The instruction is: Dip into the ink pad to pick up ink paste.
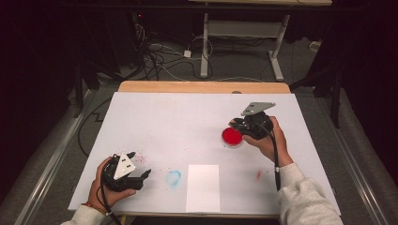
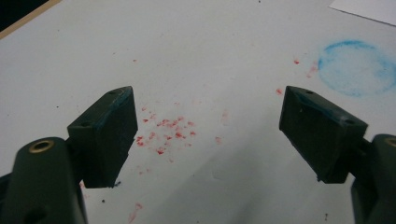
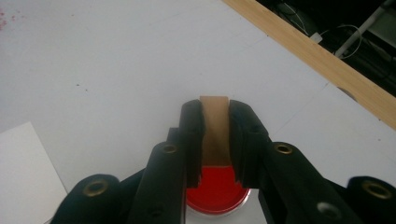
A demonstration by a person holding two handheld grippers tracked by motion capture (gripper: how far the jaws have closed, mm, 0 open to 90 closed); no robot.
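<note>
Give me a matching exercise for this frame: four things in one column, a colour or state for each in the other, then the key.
Things:
1. left gripper
2. right gripper
3. round dish
4. smudged circle

Colour or state:
A. blue, on the table cover
B. fingers shut on a tan block
C. filled with red
D. fingers spread wide, holding nothing

Pairs: 1-D, 2-B, 3-C, 4-A
</note>
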